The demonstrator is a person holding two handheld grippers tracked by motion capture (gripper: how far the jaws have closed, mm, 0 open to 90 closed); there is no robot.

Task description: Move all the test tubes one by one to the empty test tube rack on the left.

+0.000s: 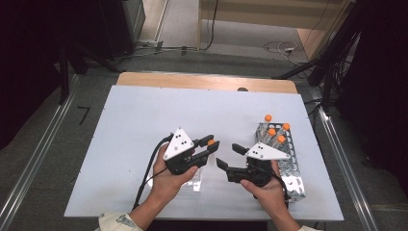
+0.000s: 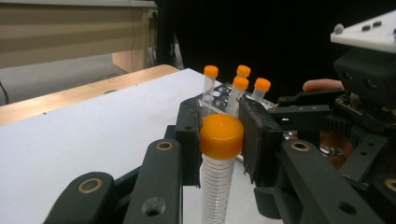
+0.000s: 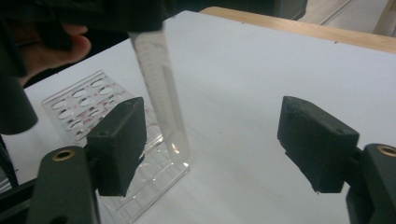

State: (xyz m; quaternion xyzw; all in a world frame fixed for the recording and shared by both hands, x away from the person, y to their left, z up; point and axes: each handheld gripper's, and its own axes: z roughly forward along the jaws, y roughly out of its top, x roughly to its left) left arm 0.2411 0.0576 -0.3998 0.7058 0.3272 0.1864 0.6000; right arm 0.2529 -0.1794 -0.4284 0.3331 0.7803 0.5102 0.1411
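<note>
Orange-capped tube (image 2: 221, 140) clamped in left tool (image 2: 219, 140); right tool (image 3: 212, 140) agape.

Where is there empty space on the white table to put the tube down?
The white table is bare along its whole far side and left half. It is crowded near the front: the clear rack under the left gripper, and the metal rack of orange-capped tubes at right.

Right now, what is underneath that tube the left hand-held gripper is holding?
Below the tube stands an empty clear plastic rack with rows of round holes on the white table. The tube's tip sits against the rack's edge; which hole it aims at cannot be told.
</note>
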